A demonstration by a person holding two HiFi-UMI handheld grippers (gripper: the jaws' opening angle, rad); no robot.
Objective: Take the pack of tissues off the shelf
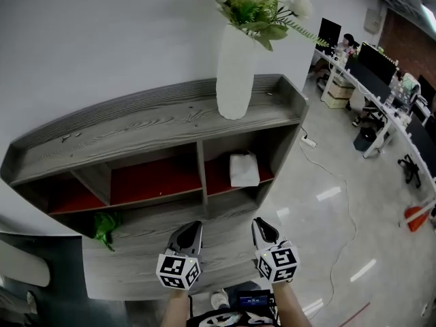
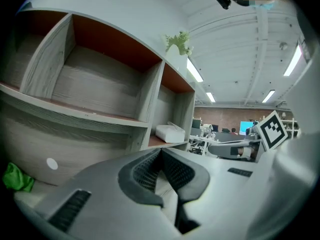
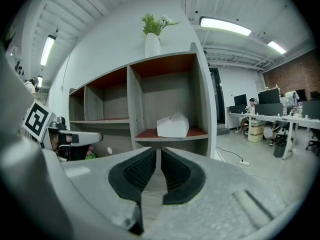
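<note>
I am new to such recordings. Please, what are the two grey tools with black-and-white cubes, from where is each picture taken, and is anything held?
A person carries them: the left gripper and the right gripper. One picture comes from a camera on the person's head, the other two from a camera on each gripper. Ahead stands a grey wooden shelf unit, a white vase on top, a white pack of tissues in its right compartment. Both grippers are shut and empty.

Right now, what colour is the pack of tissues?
The pack of tissues is white, clearest in the right gripper view.
</note>
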